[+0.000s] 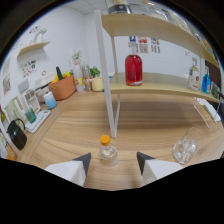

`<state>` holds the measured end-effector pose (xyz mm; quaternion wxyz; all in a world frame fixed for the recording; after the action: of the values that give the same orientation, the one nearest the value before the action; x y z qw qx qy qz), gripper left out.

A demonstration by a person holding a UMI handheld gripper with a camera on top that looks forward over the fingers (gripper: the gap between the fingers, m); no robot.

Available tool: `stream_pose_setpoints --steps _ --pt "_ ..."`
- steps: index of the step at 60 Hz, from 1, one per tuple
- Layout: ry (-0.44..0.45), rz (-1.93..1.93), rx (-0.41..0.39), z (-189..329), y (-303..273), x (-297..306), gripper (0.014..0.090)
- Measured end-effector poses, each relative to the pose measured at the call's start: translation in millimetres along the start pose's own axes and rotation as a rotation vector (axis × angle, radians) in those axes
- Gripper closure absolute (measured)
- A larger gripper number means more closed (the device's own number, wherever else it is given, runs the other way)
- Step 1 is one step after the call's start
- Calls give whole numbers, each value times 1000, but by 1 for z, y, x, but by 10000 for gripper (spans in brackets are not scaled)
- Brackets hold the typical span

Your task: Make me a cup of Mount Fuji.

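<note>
Gripper is spread wide, nothing pinched. Both fingertips show at the bottom centre of the frame, well apart from each other.

A small clear bottle with orange cap stands upright on the wooden surface, low centre of frame, just ahead of the fingertips and lined up with the gap between them. Gap on both sides, no contact that I can see. It rests on its own.

A clear glass sits lower right, off to the side of the right finger, looks tilted or lying over; can't tell for sure. Probably the cup for the drink.

A red jar stands on the lower shelf, upper centre, well beyond the bottle. White shelf post comes down just behind the bottle. Clutter upper left: orange pot, yellow mug, blue-topped cup. Black kettle at far left.

Step, my read: approach on the first ingredient, the orange-capped bottle. Grasp not yet made, nothing poured, glass looks empty. Early in the task.

Next move calls for: push straight forward so the bottle body sits between the fingertips, aim below the cap, then close evenly. The bottle is small and light, so an off-centre finger will likely nudge or tip it. Mind the post right behind it on the way in.
</note>
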<state>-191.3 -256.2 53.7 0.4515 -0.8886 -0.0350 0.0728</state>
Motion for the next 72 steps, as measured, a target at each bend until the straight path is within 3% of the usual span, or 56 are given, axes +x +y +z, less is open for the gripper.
stream_pose_setpoints --steps 12,24,32,48,57,62,72 --pt "7 -65 174 -77 -40 61 186" --pt "66 -39 181 -110 -40 160 186" --pt "111 -21 165 -108 -51 216 193" --pt "105 13 293 -81 -147 274 192" --pt "87 6 317 -51 -184 295 214" --pt "91 -3 319 -33 -195 306 302" --pt "105 -27 301 -7 -202 320 599"
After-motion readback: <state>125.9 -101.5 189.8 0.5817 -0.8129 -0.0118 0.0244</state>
